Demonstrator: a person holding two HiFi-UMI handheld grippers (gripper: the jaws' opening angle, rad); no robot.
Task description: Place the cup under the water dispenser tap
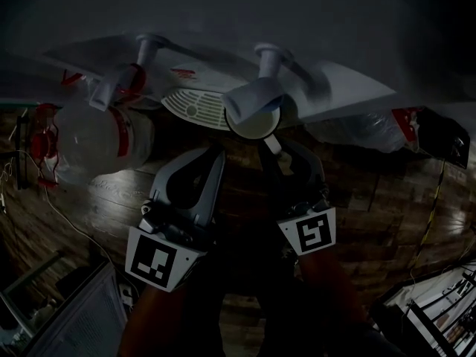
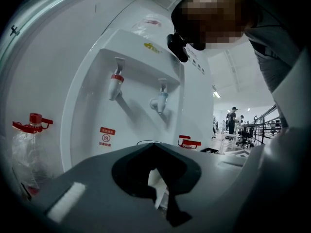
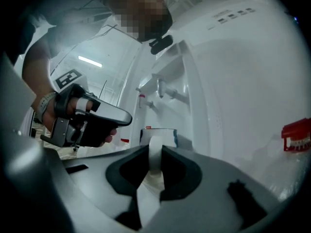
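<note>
Fingers of our right gripper (image 3: pixel 154 148) pinch the cup (image 3: pixel 167 136) by its handle; our left gripper (image 2: pixel 150 146) is closed on nothing.
We hold it by the water dispenser's (image 2: pixel 141 120) blue tap (image 2: pixel 159 101), above dark wood floor (image 1: pixel 372 199); the dim head view hides whether it rests on anything.

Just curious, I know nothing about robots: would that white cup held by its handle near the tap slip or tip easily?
The cup looks rigid, perhaps ceramic, so probably stiff but chippable if knocked. The right gripper pinches only its thin handle, so it may swing in that grip. It seems empty, so likely light.
</note>
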